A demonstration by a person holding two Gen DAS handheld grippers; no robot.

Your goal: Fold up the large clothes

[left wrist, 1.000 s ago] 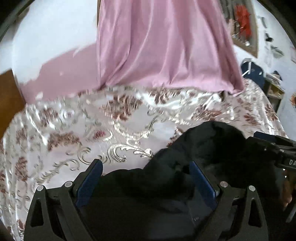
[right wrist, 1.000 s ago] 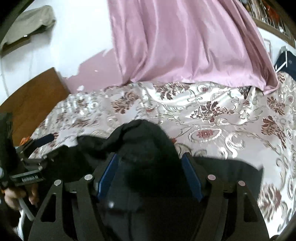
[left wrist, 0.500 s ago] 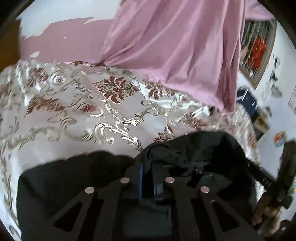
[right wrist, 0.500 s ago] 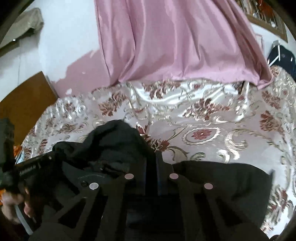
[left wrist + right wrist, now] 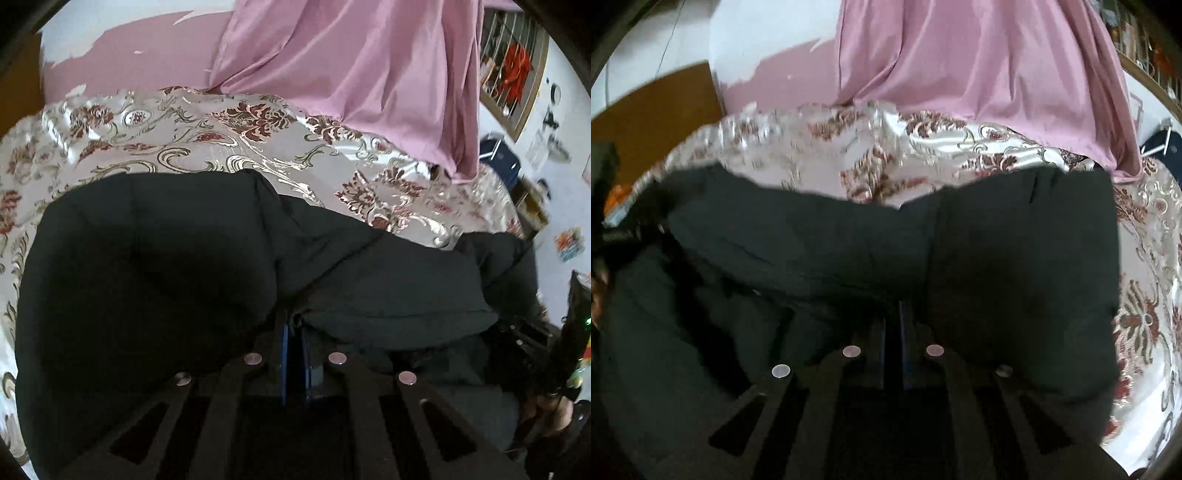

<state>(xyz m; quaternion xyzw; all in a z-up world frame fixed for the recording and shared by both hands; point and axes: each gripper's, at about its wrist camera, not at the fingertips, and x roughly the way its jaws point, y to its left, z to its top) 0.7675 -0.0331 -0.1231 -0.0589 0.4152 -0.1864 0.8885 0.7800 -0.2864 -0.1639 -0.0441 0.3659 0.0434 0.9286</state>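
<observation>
Two tools are at work here, one in each hand. The left tool [image 5: 293,354] is clenched, and its blue pads pinch a bit of the black jacket [image 5: 147,266]. The right tool [image 5: 894,343] is clenched too, and it grips the same jacket [image 5: 1015,258] at another spot. The cloth bunches up right in front of each tool and spreads out to both sides of it.

I think the two tools hold the jacket at two spots so the big, heavy cloth stays spread out and flat. One grip alone would likely let it droop and crumple. Holding two spots should also make a neat fold easier.

There is one jacket. It is black and puffy, and it lies on one bed. The bed has a shiny flowery bedspread [image 5: 221,147], which shows past the far edge of the jacket, ahead of both tools. One pink curtain [image 5: 979,74] hangs farther ahead, behind the bed.

At the right edge of the left view I can see the person's other hand [image 5: 554,417] on its handle.

The fold looks like it is only getting started.
</observation>
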